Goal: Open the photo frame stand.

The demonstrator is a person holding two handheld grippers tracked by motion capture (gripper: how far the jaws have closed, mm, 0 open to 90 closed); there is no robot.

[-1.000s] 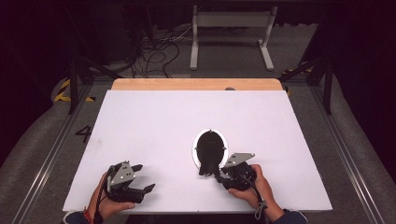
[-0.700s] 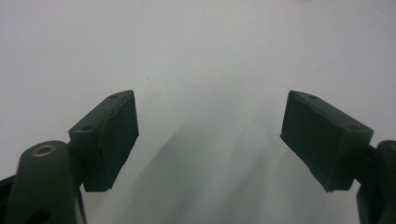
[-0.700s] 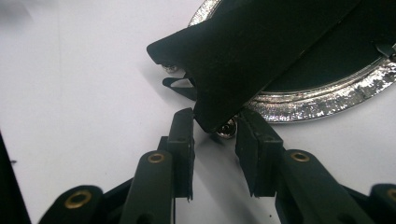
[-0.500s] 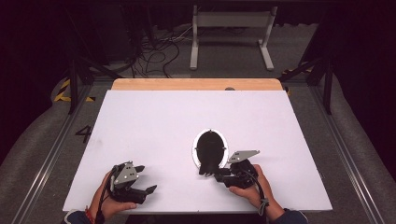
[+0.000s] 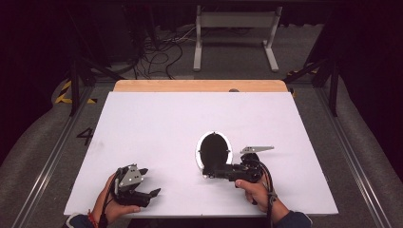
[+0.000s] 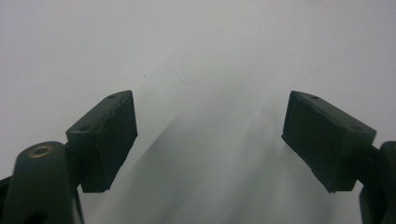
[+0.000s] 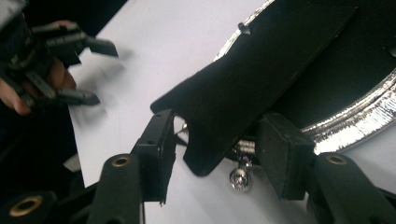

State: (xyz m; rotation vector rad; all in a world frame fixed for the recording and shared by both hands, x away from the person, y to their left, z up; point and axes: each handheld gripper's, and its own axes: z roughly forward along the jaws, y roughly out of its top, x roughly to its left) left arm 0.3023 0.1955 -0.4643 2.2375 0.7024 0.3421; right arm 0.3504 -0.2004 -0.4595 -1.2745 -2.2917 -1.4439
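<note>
An oval frame (image 5: 214,151) with a silver rim is seen lying back-up on the white table (image 5: 157,123), right of the middle and nearer the person's edge; it has not been stood up. In the right gripper view a black stand (image 7: 252,79) is seen lifted at a slant from the back of the frame, with a small metal hinge (image 7: 240,176) below its free end. The right gripper (image 5: 211,172) is laid level at the near end of the frame; its jaws have just been opening, and the stand is set between them. One pad is seen against the stand's edge while the other is partly hidden behind it, so it cannot be told for sure whether pressure is kept on it; the grip is judged to be loosened. The left gripper (image 5: 149,181) is held well apart from the frame, near the left front corner; its jaws are spread wide over bare table, with nothing between them. The stand is judged to have been raised from the back; the setting of the frame upright on it is judged to be left, and for that a fresh hold on the rim would be needed.
</note>
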